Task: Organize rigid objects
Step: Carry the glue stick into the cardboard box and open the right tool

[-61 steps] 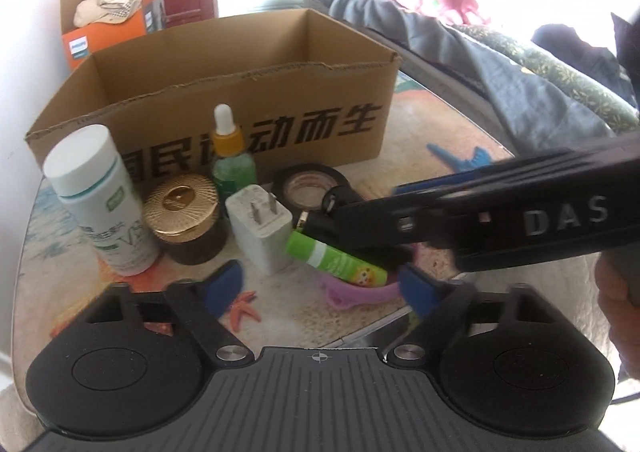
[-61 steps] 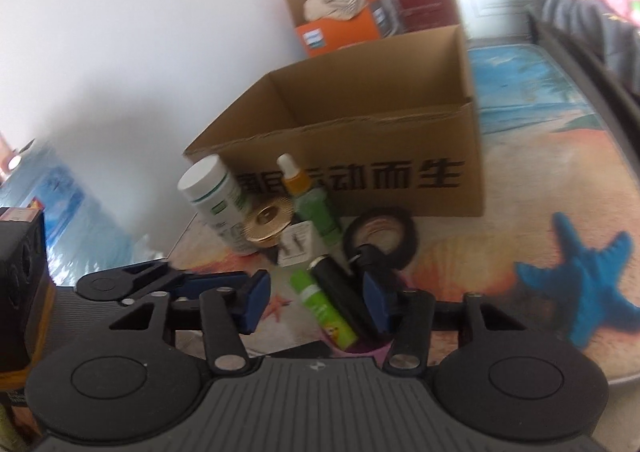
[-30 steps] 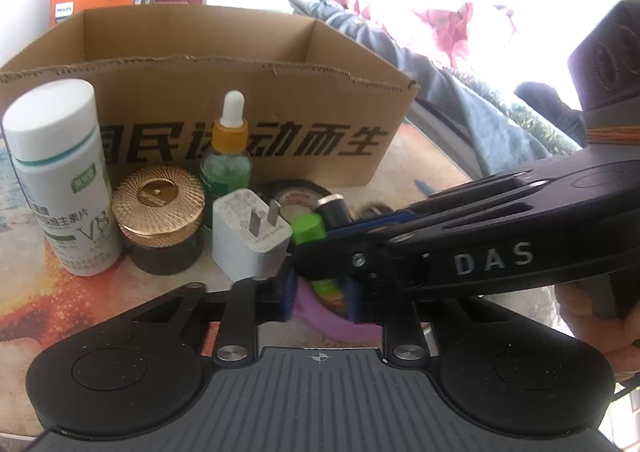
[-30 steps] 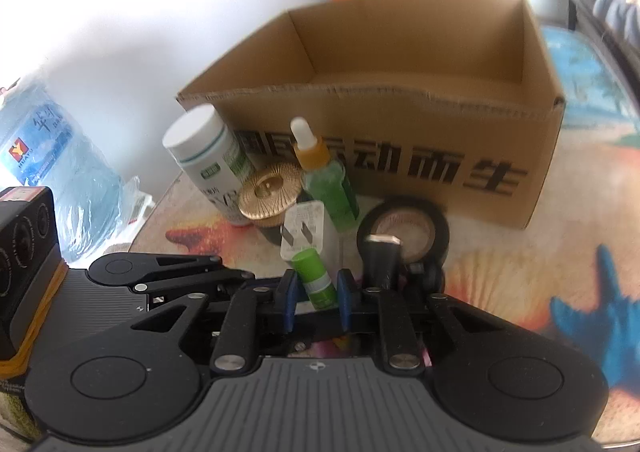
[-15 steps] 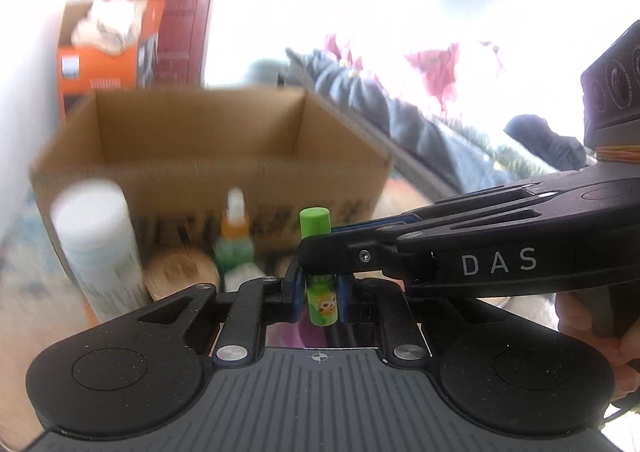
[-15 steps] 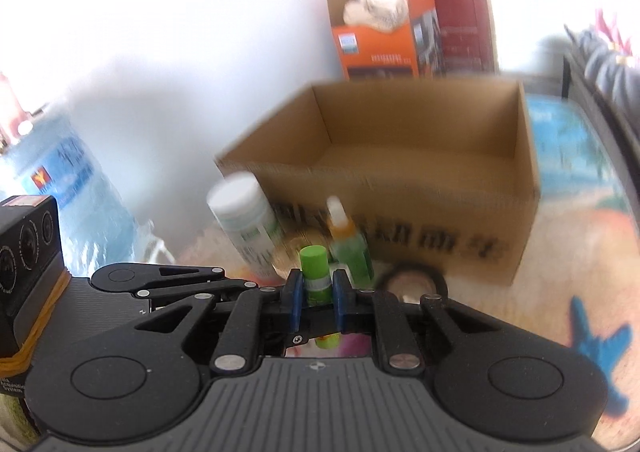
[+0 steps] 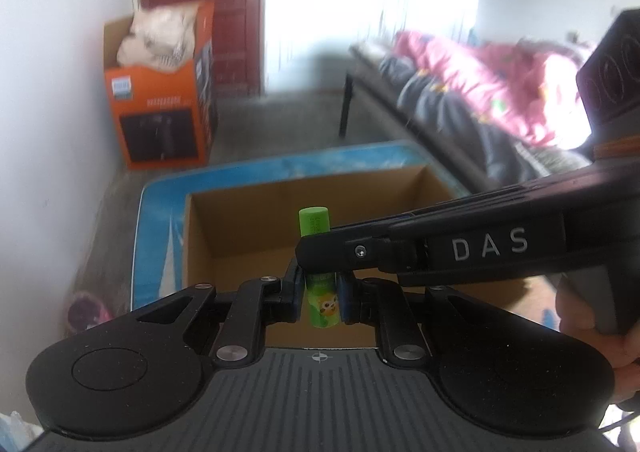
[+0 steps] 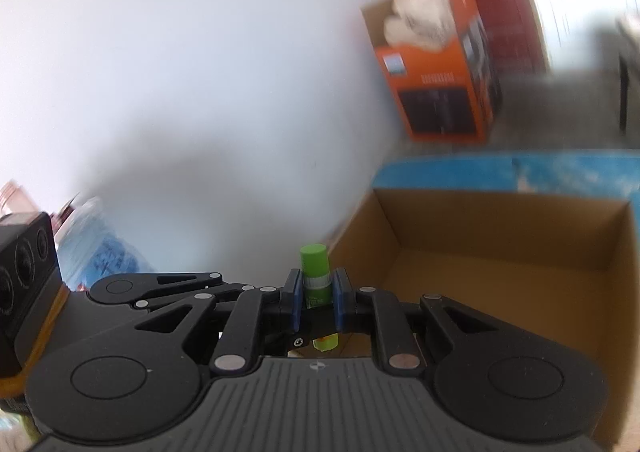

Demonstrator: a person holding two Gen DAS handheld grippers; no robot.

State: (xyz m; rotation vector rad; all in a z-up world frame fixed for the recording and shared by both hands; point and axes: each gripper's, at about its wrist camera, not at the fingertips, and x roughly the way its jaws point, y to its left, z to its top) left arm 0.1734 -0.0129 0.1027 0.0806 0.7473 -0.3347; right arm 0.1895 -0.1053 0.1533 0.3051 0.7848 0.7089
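Two grippers grip one green tube [image 7: 316,252] at once: the left gripper [image 7: 319,298] has its jaws pressed on the tube's lower, labelled part, while the right gripper [image 8: 315,302] clamps it just under the cap (the tube stands upright). The tube hangs in the air above the open cardboard box [image 7: 240,236], which sits on a blue-edged surface [image 7: 160,220]. An orange carton [image 7: 160,120] stands by the white wall.
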